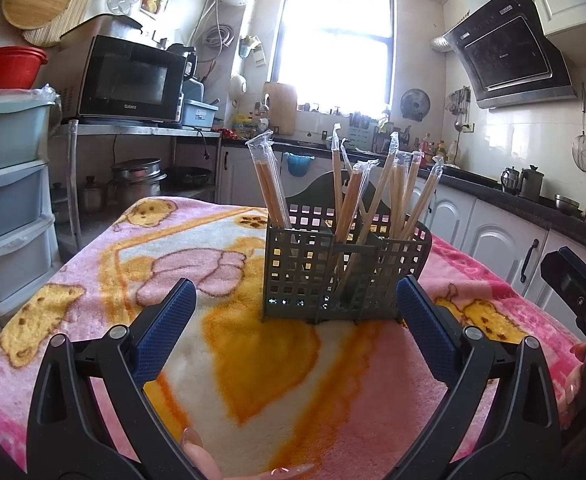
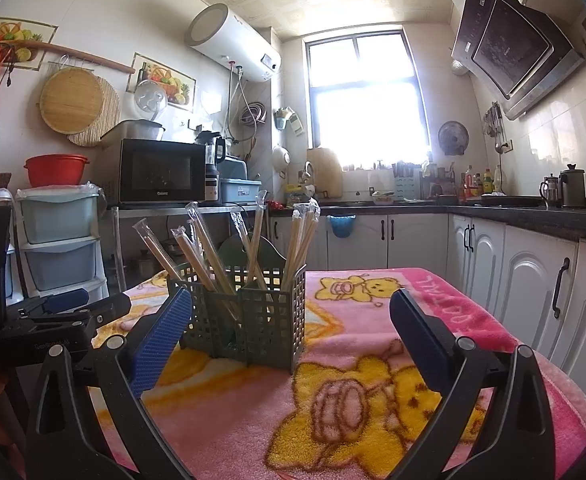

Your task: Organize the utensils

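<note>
The caddy (image 1: 345, 268) stands mid-frame on the blanket-covered tabletop (image 1: 93, 280), wrapped chopsticks (image 1: 377, 196) leaning upright in its compartments. In the left view the left claw (image 1: 295, 322) gapes wide and empty at the bottom, the caddy between and beyond its tips; the right claw's edge shows at far right. The right view sets the caddy (image 2: 249, 312) left of centre, just beside the left pad of the right claw (image 2: 291, 320), also wide open and empty. Only this view shows the left claw (image 2: 65, 312) from the side at lower left.

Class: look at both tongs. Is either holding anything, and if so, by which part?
Nothing is held. The left tongs and right tongs are both open and empty; the wrapped chopsticks stand in the holder.
</note>
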A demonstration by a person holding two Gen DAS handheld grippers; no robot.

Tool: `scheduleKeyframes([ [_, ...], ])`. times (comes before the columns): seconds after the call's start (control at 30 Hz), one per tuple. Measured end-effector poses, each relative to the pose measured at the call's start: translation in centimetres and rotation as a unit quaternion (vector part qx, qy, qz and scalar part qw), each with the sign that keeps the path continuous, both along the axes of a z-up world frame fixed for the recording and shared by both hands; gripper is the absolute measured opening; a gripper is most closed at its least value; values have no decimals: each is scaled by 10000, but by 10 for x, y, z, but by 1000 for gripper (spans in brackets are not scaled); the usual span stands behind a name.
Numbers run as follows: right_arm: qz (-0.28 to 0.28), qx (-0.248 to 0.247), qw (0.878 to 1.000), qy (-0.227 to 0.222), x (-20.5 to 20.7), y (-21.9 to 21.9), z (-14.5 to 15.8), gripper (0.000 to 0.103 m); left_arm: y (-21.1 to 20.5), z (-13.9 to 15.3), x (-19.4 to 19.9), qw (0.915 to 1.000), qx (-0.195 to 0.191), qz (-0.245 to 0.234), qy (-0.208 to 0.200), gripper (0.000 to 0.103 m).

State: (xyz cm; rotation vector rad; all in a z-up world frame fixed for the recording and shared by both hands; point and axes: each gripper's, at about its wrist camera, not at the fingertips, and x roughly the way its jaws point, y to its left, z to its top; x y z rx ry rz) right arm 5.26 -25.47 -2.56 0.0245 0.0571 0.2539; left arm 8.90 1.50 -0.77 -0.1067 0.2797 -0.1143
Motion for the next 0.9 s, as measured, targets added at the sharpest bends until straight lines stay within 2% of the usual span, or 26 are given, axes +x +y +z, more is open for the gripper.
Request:
scheduleKeyframes([
  [0.9,-24,76,9999,124,1,0,-1,97,0,-2,1,10000,-4,76,20,93],
])
